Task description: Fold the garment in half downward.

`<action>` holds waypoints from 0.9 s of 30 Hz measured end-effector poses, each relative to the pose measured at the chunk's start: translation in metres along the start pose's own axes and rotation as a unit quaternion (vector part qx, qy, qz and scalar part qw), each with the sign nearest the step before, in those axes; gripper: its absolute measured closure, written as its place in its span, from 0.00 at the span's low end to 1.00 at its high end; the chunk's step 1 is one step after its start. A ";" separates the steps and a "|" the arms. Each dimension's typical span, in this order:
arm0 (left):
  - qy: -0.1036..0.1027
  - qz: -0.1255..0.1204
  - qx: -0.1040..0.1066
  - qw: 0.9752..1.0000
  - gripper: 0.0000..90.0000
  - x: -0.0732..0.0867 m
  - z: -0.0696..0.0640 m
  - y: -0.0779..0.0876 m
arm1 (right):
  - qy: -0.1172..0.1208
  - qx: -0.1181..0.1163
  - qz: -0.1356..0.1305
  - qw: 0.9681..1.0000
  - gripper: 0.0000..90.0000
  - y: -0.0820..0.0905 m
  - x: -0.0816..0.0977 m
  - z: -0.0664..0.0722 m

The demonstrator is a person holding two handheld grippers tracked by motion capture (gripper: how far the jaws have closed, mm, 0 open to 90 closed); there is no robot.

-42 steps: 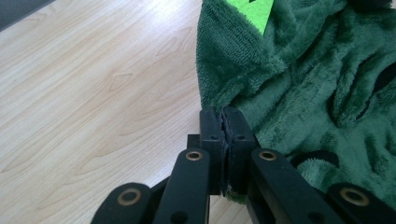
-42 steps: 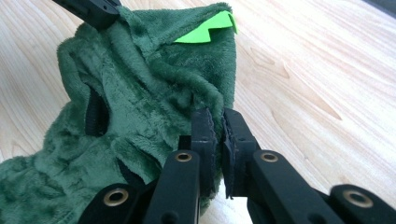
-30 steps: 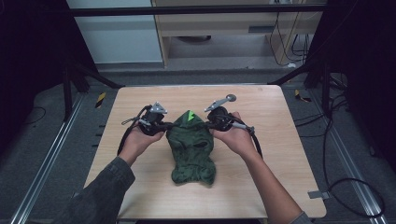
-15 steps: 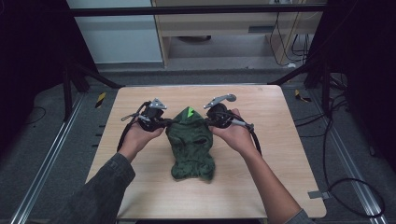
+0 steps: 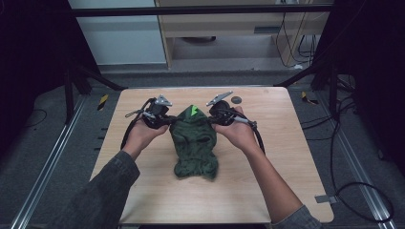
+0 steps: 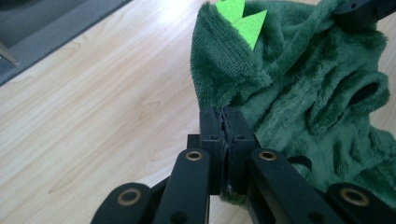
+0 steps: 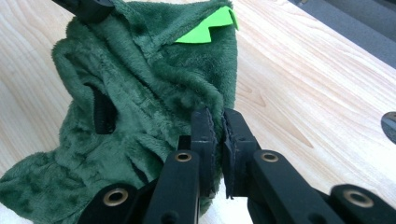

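From above, a dark green fleece hood [image 5: 195, 145] lies on the tabletop [image 5: 296, 157], near its middle and a little toward the far edge, its lower end spread toward the near edge. A bright green spiked strip [image 5: 192, 110] marks its far end. The person's left hand [image 5: 139, 135] holds the left gripper [image 5: 168, 120] against the hood's left upper edge, and the right hand [image 5: 240, 135] holds the right gripper [image 5: 213, 119] against the right upper edge. A small dark disc [image 5: 236, 99] sits alone near the far edge, just beyond the right gripper.

In the left gripper view, the left gripper [image 6: 224, 123] has its fingers [image 6: 210, 135] pressed together on a fold of the hood [image 6: 322, 107], pinching the fleece at its edge. The green spikes [image 6: 245, 21] stand above, and the other gripper's tip bites the cloth at the top right.

In the right gripper view, the right gripper [image 7: 215, 128] has its fingers [image 7: 236, 140] nearly closed on the hood [image 7: 126, 112], with a thin rim of fleece between them. An opening [image 7: 103, 112] in the cloth shows dark at the left, and the spikes [image 7: 205, 25] lie at the top.
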State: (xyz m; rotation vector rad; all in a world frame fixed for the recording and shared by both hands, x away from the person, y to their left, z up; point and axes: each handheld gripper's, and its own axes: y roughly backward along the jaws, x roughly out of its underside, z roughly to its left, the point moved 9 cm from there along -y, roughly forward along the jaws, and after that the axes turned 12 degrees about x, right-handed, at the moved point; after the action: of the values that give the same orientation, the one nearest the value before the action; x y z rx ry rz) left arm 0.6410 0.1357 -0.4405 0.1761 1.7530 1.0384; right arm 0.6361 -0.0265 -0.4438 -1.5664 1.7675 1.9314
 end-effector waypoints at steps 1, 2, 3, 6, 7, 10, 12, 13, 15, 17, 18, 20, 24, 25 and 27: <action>0.002 -0.005 0.000 1.000 0.98 -0.002 0.001 0.001 | -0.001 0.002 -0.001 1.000 0.94 0.000 -0.001 -0.001; 0.004 -0.009 -0.001 1.000 0.98 -0.004 0.001 0.002 | 0.001 0.003 -0.003 1.000 0.94 0.000 -0.002 -0.003; 0.004 -0.013 0.000 1.000 0.98 -0.005 0.001 0.002 | -0.002 0.005 -0.003 1.000 0.94 0.001 -0.003 -0.004; -0.006 -0.006 -0.004 1.000 0.98 -0.004 -0.002 0.001 | 0.002 0.009 -0.006 1.000 0.94 0.001 -0.003 -0.005; -0.009 -0.005 -0.005 1.000 0.98 -0.002 -0.003 0.001 | 0.003 0.010 -0.008 1.000 0.94 0.001 -0.002 -0.005; -0.008 -0.009 -0.002 1.000 0.98 0.004 -0.007 0.001 | 0.010 0.009 -0.009 1.000 0.94 0.002 0.005 -0.001; -0.009 -0.007 0.000 1.000 0.98 0.007 -0.010 0.000 | 0.014 0.008 -0.011 1.000 0.94 0.001 0.011 0.002; -0.011 -0.008 0.000 1.000 0.98 0.009 -0.011 -0.001 | 0.016 0.008 -0.010 1.000 0.94 0.002 0.014 0.003; -0.015 -0.007 0.005 1.000 0.98 0.012 -0.015 0.000 | 0.017 0.007 -0.011 1.000 0.94 0.002 0.019 0.005; -0.021 -0.005 0.008 1.000 0.98 0.015 -0.020 0.000 | 0.016 0.007 -0.013 1.000 0.93 0.004 0.023 0.007; -0.024 -0.004 0.008 1.000 0.98 0.017 -0.022 0.000 | 0.018 0.005 -0.015 1.000 0.93 0.004 0.026 0.008; -0.030 0.000 0.008 1.000 0.98 0.021 -0.026 -0.001 | 0.018 0.004 -0.015 1.000 0.93 0.006 0.029 0.011; -0.032 0.001 0.012 0.999 0.98 0.028 -0.030 -0.001 | 0.027 0.000 -0.020 0.999 0.93 0.008 0.035 0.017; -0.031 0.000 0.013 0.999 0.98 0.029 -0.032 -0.001 | 0.028 0.002 -0.020 0.999 0.93 0.009 0.037 0.018; -0.033 -0.003 0.017 0.999 0.98 0.033 -0.035 -0.001 | 0.028 0.001 -0.022 0.999 0.93 0.011 0.040 0.021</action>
State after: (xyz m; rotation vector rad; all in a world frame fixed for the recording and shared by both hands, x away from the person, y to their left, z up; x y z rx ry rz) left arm 0.5975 0.1343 -0.4614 0.2241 1.7114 0.9890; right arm 0.5974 -0.0350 -0.4682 -1.6609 1.7384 1.8839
